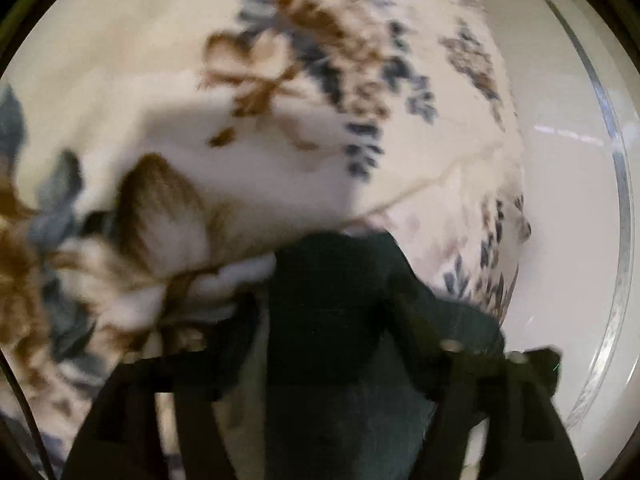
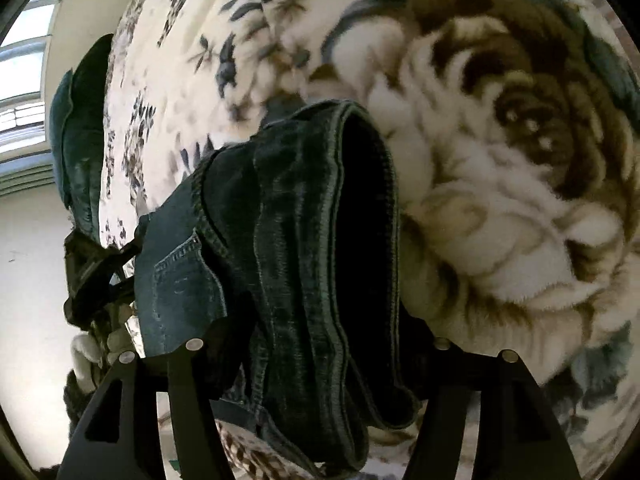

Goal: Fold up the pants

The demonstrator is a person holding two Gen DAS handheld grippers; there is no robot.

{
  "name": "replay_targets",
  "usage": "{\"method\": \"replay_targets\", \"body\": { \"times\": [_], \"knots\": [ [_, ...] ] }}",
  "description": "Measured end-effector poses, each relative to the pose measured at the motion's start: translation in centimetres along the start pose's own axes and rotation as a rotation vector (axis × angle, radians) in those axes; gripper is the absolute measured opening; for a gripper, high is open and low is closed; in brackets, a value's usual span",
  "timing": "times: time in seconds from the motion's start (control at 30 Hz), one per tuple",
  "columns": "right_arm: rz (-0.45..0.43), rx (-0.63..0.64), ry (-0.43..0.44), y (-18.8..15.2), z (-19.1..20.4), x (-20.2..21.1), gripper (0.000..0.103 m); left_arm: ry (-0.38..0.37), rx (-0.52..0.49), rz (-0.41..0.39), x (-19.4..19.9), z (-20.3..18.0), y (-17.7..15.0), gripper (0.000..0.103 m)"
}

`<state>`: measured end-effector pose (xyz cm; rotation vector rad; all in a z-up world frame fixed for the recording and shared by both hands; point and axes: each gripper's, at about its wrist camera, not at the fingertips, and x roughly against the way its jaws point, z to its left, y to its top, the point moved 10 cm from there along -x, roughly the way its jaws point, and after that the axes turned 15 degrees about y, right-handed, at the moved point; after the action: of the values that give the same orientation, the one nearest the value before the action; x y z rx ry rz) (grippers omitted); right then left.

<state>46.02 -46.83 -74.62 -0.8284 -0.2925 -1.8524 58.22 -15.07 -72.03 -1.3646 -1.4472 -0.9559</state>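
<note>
Left gripper point(image 1: 332, 280): pinching dark denim pants point(image 1: 344, 320) above floral blanket point(image 1: 280, 140). Right gripper point(image 2: 320, 320): clamped on bunched pants point(image 2: 288, 240), hem opening facing camera, over blanket point(image 2: 500, 180)

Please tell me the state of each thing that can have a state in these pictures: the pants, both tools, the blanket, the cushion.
Jeans: bunched, lifted off the blanket, held by both tools.
Left tool: shut on jeans.
Right tool: shut on jeans.
Floral blanket: spread out under the jeans.
Dark green cushion: lying at the blanket's far edge.
</note>
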Motion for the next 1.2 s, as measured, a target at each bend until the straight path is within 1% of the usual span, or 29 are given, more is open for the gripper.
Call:
{"method": "replay_targets", "body": {
  "times": [0.03,0.1,0.13,0.2,0.3,0.33,0.37,0.4,0.43,0.47,0.53,0.63,0.7,0.73,0.77,0.8,0.83,0.87,0.93,1.03,1.1,1.2],
  "knots": [
    [-0.003,-0.008,0.013,-0.1,0.5,0.2,0.067,-0.007,-0.025,-0.023,0.9,-0.3,-0.6,0.102],
    [-0.034,-0.03,0.057,-0.5,1.5,1.3,0.069,-0.052,-0.032,-0.031,2.4,-0.8,-2.6,0.103],
    [-0.048,-0.037,0.081,-0.8,1.9,1.8,0.073,-0.077,-0.026,-0.032,2.8,-0.8,-3.5,0.103],
    [-0.064,-0.068,0.109,-1.6,2.0,2.3,0.073,-0.072,-0.001,-0.014,2.9,-0.2,-5.4,0.103],
    [-0.07,-0.11,0.159,-2.7,1.8,2.2,0.073,-0.091,0.031,0.042,1.7,0.6,-8.5,0.103],
    [-0.068,-0.109,0.156,-2.9,1.7,2.0,0.071,-0.088,0.045,0.07,0.8,0.8,-9.7,0.103],
    [-0.058,-0.096,0.141,-3.1,1.7,1.8,0.061,-0.079,0.047,0.087,0.2,1.1,-10.3,0.103],
    [-0.051,-0.072,0.099,-3.1,1.6,1.6,0.052,-0.043,0.045,0.099,-0.7,1.8,-11.0,0.103],
    [-0.045,-0.043,0.037,-2.9,1.5,1.5,0.038,-0.034,0.043,0.098,-1.1,2.0,-11.2,0.103],
    [-0.035,-0.019,-0.014,-2.5,1.2,1.4,0.034,-0.038,0.036,0.092,-1.4,2.0,-11.4,0.103],
    [-0.046,-0.01,-0.031,-1.7,0.7,1.6,0.028,-0.025,0.012,0.083,-2.1,1.9,-11.3,0.103],
    [-0.033,0.044,-0.105,-0.8,-0.2,0.9,0.027,-0.005,-0.009,0.082,-2.7,1.8,-11.0,0.103],
    [-0.017,0.028,-0.096,-0.4,-0.9,0.4,0.029,-0.01,-0.01,0.08,-2.5,1.5,-10.9,0.103],
    [-0.017,0.008,-0.08,-0.3,-1.2,0.4,0.033,-0.018,-0.006,0.078,-2.2,1.5,-10.9,0.103],
    [-0.015,-0.012,-0.054,-0.4,-1.2,0.5,0.041,-0.027,0.0,0.078,-2.0,1.6,-10.9,0.103],
    [-0.019,-0.029,-0.026,-0.5,-1.1,0.9,0.049,-0.042,0.012,0.075,-1.5,1.6,-10.8,0.103],
    [-0.044,-0.057,0.006,-0.7,-1.0,1.7,0.067,-0.053,0.023,0.07,-1.2,1.7,-10.9,0.103],
    [-0.07,-0.077,0.033,-1.0,-1.0,2.4,0.077,-0.079,0.044,0.067,-0.6,2.0,-11.0,0.103],
    [-0.143,-0.134,0.122,-2.0,-0.9,4.0,0.077,-0.136,0.074,0.088,-0.5,1.8,-11.1,0.103],
    [-0.213,-0.235,0.258,-4.9,-1.0,4.7,0.078,-0.184,0.106,0.076,-0.9,1.3,-10.7,0.103],
    [-0.222,-0.285,0.315,-6.8,-1.2,3.8,0.078,-0.205,0.115,0.089,-1.5,1.0,-10.4,0.103],
    [-0.175,-0.333,0.393,-8.5,-0.8,-0.1,0.078,-0.185,0.112,0.108,-2.3,0.7,-9.7,0.103]
  ]
}}
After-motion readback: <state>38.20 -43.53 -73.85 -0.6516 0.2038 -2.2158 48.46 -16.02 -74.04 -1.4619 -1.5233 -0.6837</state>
